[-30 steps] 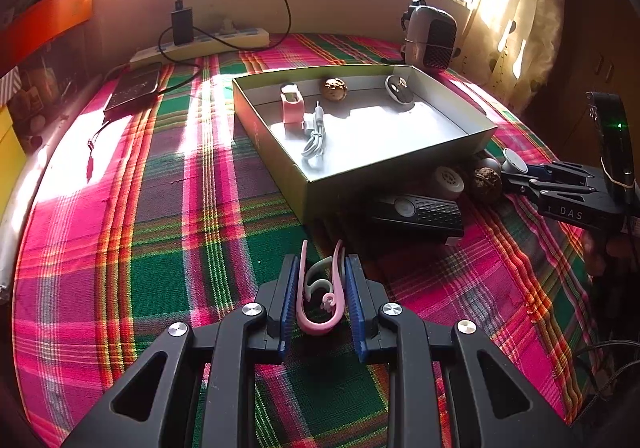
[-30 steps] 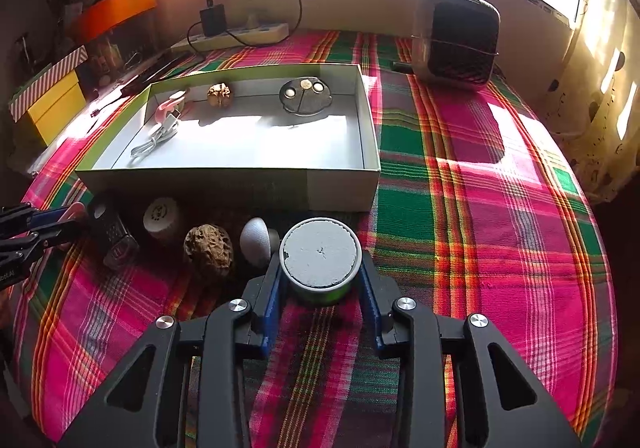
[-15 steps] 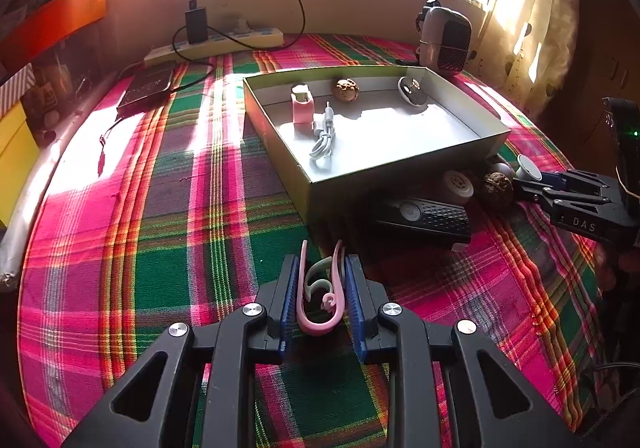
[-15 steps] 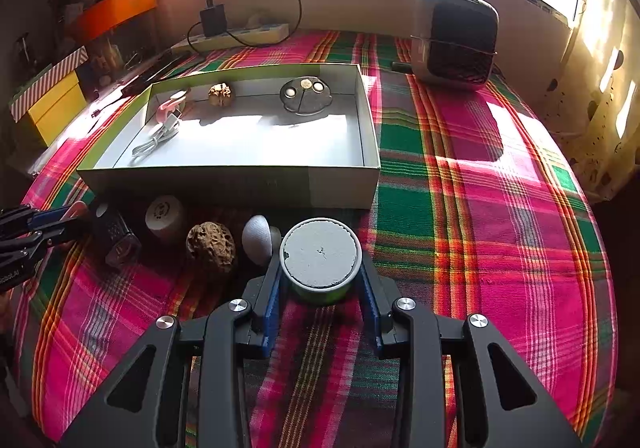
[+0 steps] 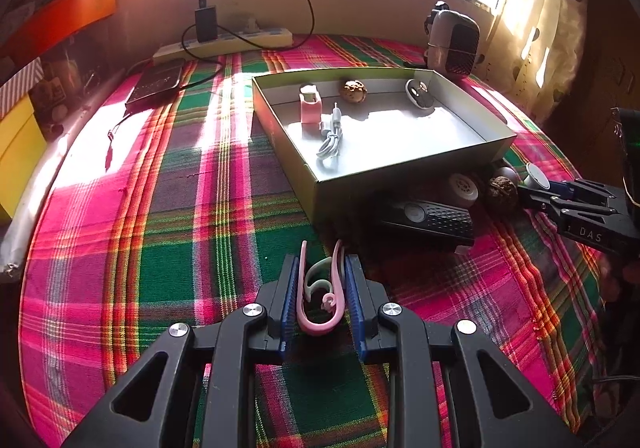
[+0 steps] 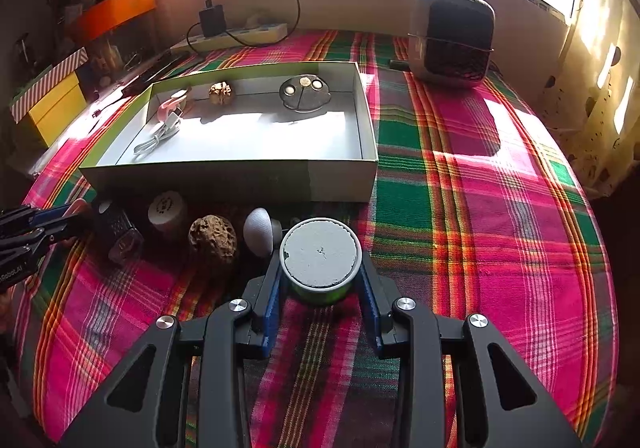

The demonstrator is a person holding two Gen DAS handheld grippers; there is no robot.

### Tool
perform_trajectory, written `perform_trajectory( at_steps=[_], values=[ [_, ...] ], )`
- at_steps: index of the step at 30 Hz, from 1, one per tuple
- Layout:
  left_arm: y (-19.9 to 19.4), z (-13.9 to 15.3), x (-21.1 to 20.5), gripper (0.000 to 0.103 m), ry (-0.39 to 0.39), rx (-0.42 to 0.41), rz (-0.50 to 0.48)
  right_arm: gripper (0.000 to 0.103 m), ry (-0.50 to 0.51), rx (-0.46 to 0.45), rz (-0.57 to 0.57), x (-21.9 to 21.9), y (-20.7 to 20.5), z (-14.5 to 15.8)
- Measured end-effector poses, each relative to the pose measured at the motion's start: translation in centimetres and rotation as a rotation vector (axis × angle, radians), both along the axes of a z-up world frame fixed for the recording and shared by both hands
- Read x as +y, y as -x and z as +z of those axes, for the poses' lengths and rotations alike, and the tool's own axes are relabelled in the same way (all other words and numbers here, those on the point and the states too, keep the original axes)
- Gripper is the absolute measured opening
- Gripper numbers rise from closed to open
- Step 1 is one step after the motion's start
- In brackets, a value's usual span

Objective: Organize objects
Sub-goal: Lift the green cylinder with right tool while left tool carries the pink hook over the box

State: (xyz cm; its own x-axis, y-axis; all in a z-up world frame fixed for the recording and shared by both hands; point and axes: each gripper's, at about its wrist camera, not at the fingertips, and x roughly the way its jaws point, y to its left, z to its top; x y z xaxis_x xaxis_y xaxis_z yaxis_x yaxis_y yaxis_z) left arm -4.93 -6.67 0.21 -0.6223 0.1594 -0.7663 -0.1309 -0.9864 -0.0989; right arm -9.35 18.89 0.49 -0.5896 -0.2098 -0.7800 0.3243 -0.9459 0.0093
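My left gripper (image 5: 320, 272) is shut on a pink clip (image 5: 320, 300), held over the plaid cloth in front of the open box (image 5: 400, 172). My right gripper (image 6: 320, 260) is shut on a round green tin with a grey lid (image 6: 319, 252), just before the box's near wall (image 6: 232, 182). Inside the box lie a pink charger (image 5: 310, 104), a white cable (image 5: 330, 136), a walnut (image 5: 354, 90) and a dark round dish (image 6: 305, 93). Loose on the cloth by the box are a black remote (image 5: 428, 218), a white spool (image 6: 166, 208), a second walnut (image 6: 212, 234) and a grey egg-shaped piece (image 6: 258, 230).
A small heater (image 6: 450, 36) stands at the back right. A power strip (image 5: 224, 42) with a charger and a black tablet (image 5: 156, 82) lie at the back left. Orange and yellow boxes (image 6: 52, 104) border the left edge. Curtains hang on the right.
The left wrist view has swung slightly, so the box sits a little further right and higher. Both grips are unchanged and the right wrist view is the same.
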Motion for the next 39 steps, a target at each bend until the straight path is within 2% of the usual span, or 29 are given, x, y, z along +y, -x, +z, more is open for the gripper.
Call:
perform_trajectory(
  at_steps=[7,18,30,39],
  values=[
    [-0.3,0.6,0.0,0.021,0.002,0.015,0.003,0.035,0.011,0.008,-0.01,0.3,-0.4,0.5],
    [-0.9,3.5,0.4,0.021,-0.009,0.072,-0.012,0.035,0.029,0.04,-0.007,0.6,-0.7,2.4],
    [1.4,5.1,1.9,0.021,-0.035,0.086,-0.042,0.035,0.043,0.087,0.012,0.2,-0.1,5.0],
    [3.5,6.0,3.4,0.021,-0.041,0.095,-0.084,0.035,0.054,0.092,0.019,-0.3,1.4,5.6]
  ],
)
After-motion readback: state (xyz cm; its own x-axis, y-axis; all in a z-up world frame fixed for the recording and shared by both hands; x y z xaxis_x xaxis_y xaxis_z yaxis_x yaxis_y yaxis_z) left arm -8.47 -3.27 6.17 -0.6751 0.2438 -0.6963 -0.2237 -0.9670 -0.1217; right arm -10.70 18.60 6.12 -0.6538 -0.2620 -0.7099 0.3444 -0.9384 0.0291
